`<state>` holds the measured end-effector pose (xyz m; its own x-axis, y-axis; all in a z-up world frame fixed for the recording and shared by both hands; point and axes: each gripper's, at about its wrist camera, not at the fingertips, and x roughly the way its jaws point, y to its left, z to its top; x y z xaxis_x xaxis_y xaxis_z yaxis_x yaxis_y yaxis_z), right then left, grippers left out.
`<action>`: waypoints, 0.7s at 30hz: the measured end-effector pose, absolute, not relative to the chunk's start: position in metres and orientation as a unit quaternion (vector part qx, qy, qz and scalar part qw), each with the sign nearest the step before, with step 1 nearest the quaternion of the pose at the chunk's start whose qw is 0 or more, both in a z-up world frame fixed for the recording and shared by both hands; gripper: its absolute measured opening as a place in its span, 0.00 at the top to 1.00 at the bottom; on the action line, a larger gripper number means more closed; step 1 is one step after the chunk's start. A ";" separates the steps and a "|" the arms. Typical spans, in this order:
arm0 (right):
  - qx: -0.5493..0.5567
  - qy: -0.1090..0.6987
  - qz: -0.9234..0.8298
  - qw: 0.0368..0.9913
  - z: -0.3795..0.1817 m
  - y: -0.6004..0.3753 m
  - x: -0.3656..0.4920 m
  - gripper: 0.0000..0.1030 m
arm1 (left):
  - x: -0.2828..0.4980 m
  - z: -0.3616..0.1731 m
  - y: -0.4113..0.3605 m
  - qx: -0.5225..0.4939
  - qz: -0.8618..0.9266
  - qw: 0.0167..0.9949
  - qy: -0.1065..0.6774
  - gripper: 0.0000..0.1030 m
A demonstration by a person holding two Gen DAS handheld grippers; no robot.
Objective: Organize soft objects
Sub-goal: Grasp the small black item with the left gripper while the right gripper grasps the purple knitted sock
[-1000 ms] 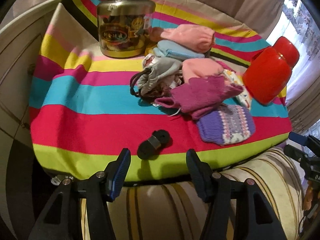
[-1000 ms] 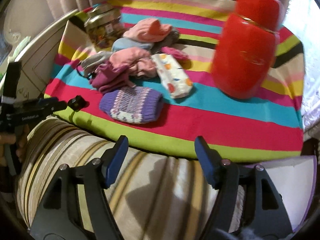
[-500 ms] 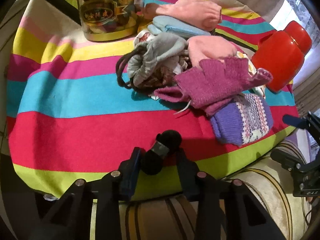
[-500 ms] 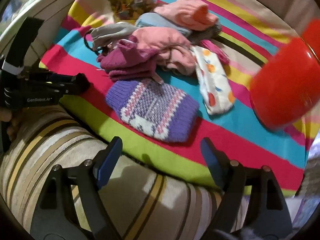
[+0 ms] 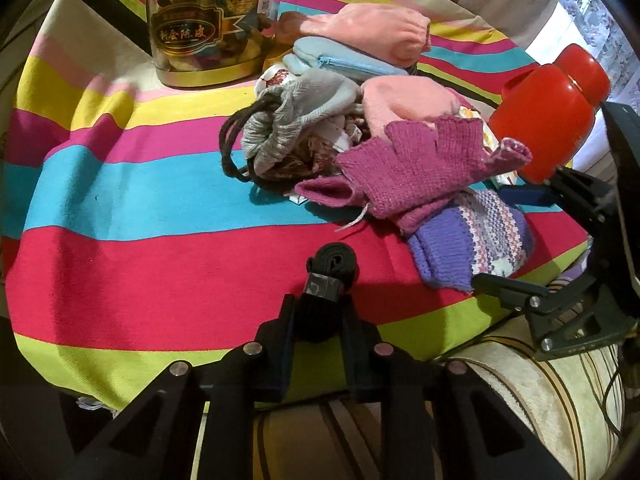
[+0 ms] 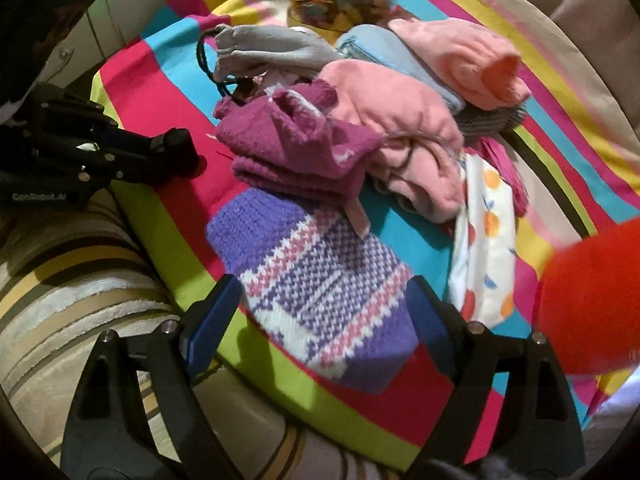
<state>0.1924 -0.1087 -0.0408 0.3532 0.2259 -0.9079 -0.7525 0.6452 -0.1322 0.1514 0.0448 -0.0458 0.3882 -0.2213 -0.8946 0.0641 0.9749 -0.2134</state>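
A second ago the left gripper (image 5: 316, 322) had its jaws wide apart, with the small black roll (image 5: 330, 276) lying on the cloth ahead of them. Now the jaws are closing in on that roll. Its near end sits right between them and looks squeezed, though that spot is dark, so I cannot be fully sure the pads press on it yet. This means the first soft thing is about to be picked up.

The right gripper (image 6: 320, 312) was out over the striped sofa arm (image 6: 80, 264) before. Now it has swung in over the purple knitted hat (image 6: 316, 296). Its jaws are opening wide, and the hat lies between them, but they are not touching it. So the hat looks like the next thing to grab.

The black roll is a strap wound up tight, with a grey band around its middle. It lies on the red stripe of the striped cloth (image 5: 120, 264), near the front edge and apart from the pile.

The pile is behind it in the middle of the cloth: a dark pink knitted glove (image 5: 416, 168) on top of the purple hat, a grey pouch (image 5: 296, 116) with a dark cord, and pink and blue soft things. A gold jar (image 5: 200, 36) stands at the back, and a red jar (image 5: 548, 120) stands at the right.
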 end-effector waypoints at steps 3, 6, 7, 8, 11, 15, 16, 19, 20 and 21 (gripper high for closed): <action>-0.272 0.482 0.328 0.766 -0.047 -0.104 0.203 0.11 | 0.151 -0.046 0.046 -0.074 -0.088 0.830 0.546 0.80; -0.269 0.494 0.338 0.754 -0.056 -0.103 0.212 0.05 | 0.151 -0.046 0.047 -0.076 -0.087 0.830 0.545 0.80; -0.268 0.495 0.340 0.753 -0.058 -0.101 0.214 0.04 | 0.151 -0.045 0.047 -0.076 -0.087 0.830 0.545 0.80; -0.264 0.496 0.343 0.753 -0.060 -0.101 0.217 0.04 | 0.150 -0.045 0.047 -0.075 -0.085 0.831 0.545 0.80; -0.255 0.493 0.348 0.756 -0.059 -0.103 0.219 0.16 | 0.149 -0.042 0.047 -0.073 -0.082 0.835 0.540 0.80; -0.248 0.486 0.351 0.761 -0.050 -0.118 0.215 0.42 | 0.148 -0.036 0.044 -0.067 -0.077 0.841 0.531 0.80; -0.245 0.487 0.350 0.762 -0.048 -0.119 0.215 0.50 | 0.147 -0.034 0.043 -0.065 -0.076 0.843 0.529 0.80; -0.236 0.485 0.343 0.769 -0.044 -0.124 0.212 0.62 | 0.145 -0.029 0.041 -0.064 -0.073 0.848 0.521 0.80; -0.233 0.485 0.341 0.771 -0.044 -0.127 0.211 0.65 | 0.144 -0.026 0.041 -0.066 -0.072 0.850 0.518 0.80; -0.229 0.485 0.340 0.773 -0.043 -0.130 0.209 0.66 | 0.142 -0.024 0.041 -0.067 -0.071 0.851 0.515 0.80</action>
